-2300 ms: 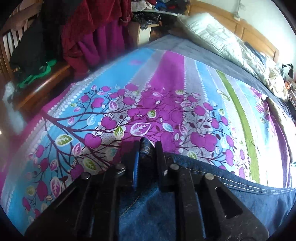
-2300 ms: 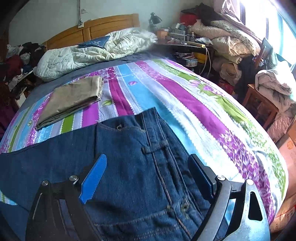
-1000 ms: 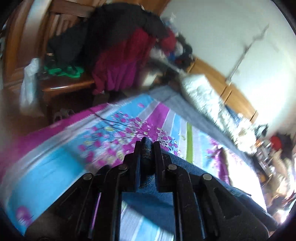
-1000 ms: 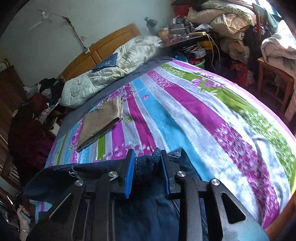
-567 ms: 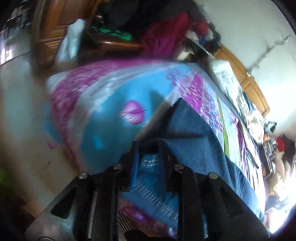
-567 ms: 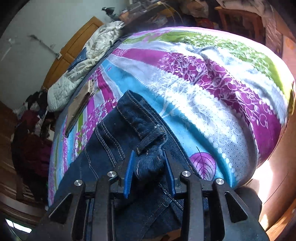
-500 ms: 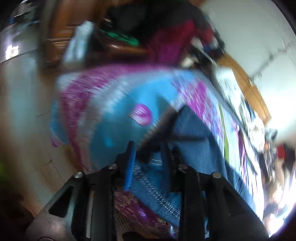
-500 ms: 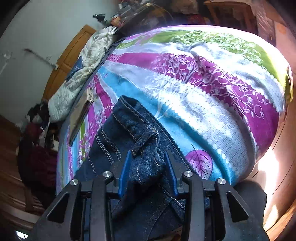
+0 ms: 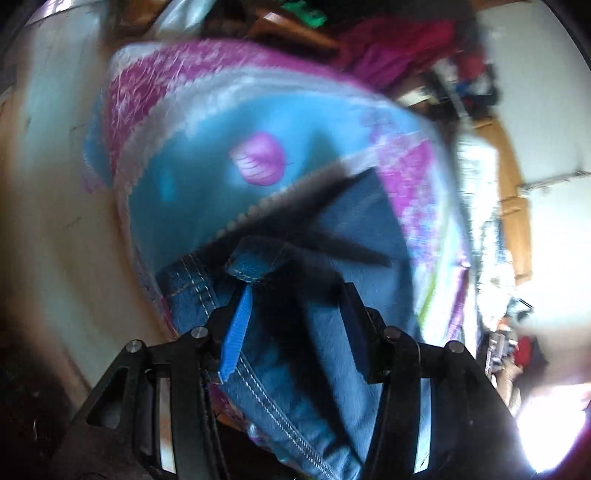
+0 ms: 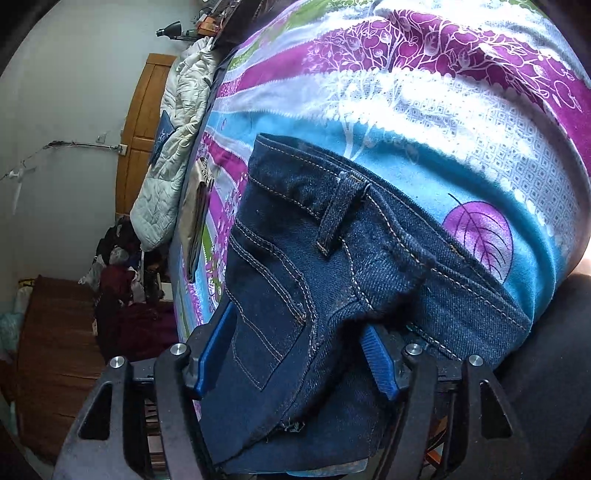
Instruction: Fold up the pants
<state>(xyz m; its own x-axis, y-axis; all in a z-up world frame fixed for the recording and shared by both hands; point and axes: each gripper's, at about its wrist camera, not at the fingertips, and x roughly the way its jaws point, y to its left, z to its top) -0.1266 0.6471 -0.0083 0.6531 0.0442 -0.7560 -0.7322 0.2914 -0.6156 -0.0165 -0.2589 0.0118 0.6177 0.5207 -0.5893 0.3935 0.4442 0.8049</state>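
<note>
Both grippers, left (image 9: pixel 295 325) and right (image 10: pixel 295 350), spread-fingered over jeans (image 10: pixel 314 258) draped across the bedspread's (image 10: pixel 461 110) near edge.

A bed (image 10: pixel 461 110) with a striped purple, blue and white floral sheet filled the room. At its far end stood a wooden headboard (image 10: pixel 138 122) against a pale wall (image 10: pixel 66 92). A bunched quilt (image 10: pixel 173 147) lay just before the headboard, and a black lamp (image 10: pixel 170 28) stood beside it.
</note>
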